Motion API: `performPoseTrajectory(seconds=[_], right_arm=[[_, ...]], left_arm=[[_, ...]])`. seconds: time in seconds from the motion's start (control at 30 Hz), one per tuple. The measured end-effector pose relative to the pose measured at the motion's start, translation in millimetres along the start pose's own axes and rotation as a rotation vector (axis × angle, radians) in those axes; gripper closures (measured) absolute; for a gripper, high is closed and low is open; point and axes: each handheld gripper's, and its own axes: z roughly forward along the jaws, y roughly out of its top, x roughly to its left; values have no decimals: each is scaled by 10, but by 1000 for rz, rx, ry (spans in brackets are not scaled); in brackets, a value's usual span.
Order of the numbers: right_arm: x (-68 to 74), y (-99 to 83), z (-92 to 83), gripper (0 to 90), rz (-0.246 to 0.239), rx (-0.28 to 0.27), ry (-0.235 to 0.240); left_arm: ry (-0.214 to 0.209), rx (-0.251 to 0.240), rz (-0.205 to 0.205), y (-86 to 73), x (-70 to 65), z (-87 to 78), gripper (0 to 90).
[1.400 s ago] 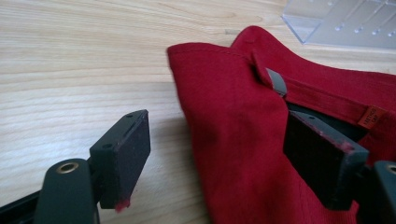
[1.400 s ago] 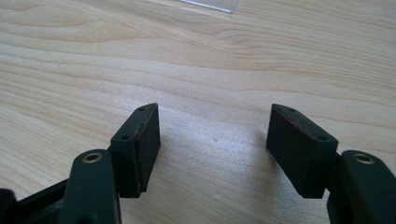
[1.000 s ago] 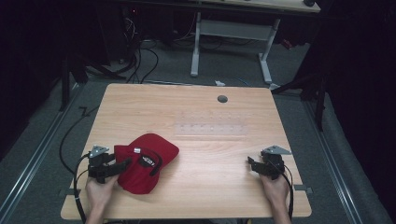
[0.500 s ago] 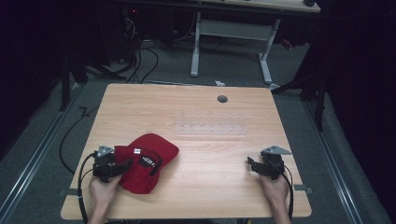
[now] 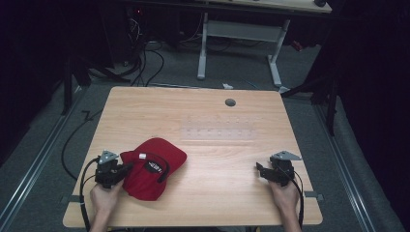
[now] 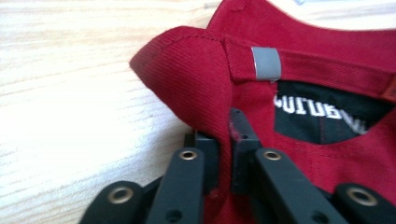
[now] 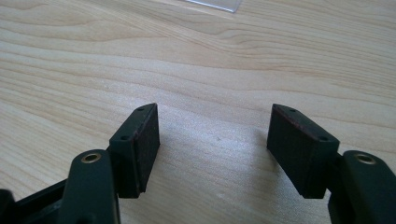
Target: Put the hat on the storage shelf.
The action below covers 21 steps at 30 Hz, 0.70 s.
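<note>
The left gripper (image 6: 223, 154) has just been closing and now pinches the edge of the red cap (image 5: 152, 166), which lies at the near left of the table (image 5: 217, 193). It should hold tight and lift slowly so the cloth does not slip. The right gripper (image 7: 212, 147) rests wide open, holding nothing.

one red cap (image 5: 153, 166), two hand-held grippers (image 5: 112, 170)
</note>
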Motion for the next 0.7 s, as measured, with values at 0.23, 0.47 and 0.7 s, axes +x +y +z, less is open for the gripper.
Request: performPoseTrajectory(seconds=[0.23,0.47,0.7], right_arm=[[0,0,0,347,1,0,0],[0,0,0,347,1,0,0],[0,1,0,347,0,1,0]], left_arm=[[-102,-22,-49,142,-131,-129,878],[-187,-35,-31,302,-378,-224,880],[-247,-32,-24,410,-551,-270,881]])
